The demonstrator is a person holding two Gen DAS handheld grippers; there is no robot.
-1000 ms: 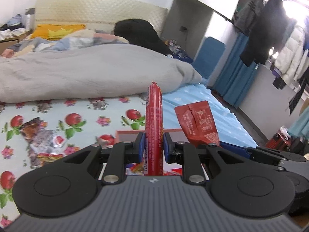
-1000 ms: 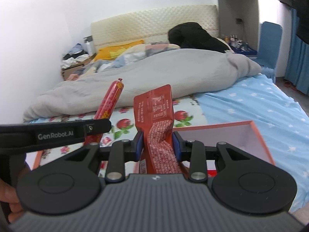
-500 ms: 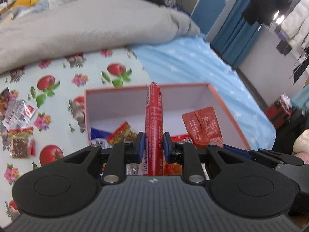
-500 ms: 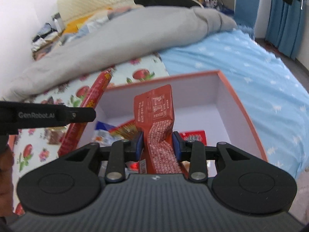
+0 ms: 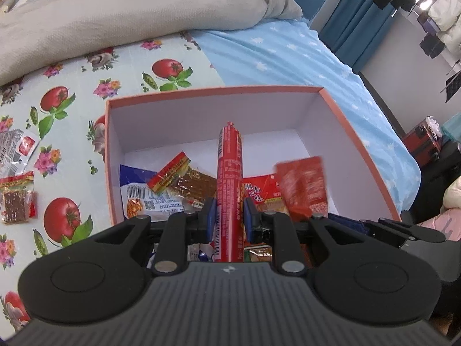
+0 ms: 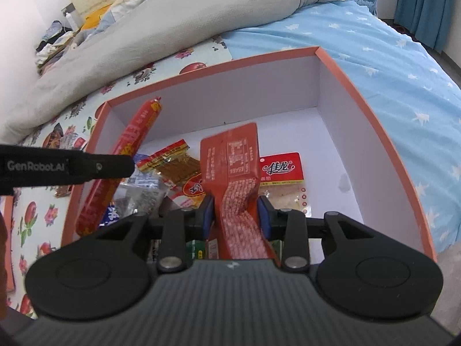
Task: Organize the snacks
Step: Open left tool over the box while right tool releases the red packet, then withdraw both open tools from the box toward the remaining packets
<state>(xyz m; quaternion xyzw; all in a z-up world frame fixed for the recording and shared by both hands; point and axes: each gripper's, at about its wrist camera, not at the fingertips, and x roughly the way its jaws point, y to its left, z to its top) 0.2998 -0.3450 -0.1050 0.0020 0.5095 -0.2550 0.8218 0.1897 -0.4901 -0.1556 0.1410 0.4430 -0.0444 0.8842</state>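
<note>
An orange-rimmed box (image 5: 213,90) with white walls lies on the bed and holds several snack packets. My left gripper (image 5: 229,216) is shut on a long red sausage stick (image 5: 229,170), held over the box. My right gripper (image 6: 235,212) is shut on a red foil snack packet (image 6: 230,155), also over the box (image 6: 340,69). The sausage stick shows at the left of the right wrist view (image 6: 124,150); the red packet shows blurred in the left wrist view (image 5: 305,187).
Loose snack packets (image 5: 17,199) lie on the tomato-print cloth (image 5: 57,106) left of the box. A grey duvet (image 5: 129,14) lies behind it. The blue sheet (image 5: 302,54) runs to the bed's right edge.
Both grippers have tilted down and moved forward over the box, still holding their snacks. The box interior now fills both views.
</note>
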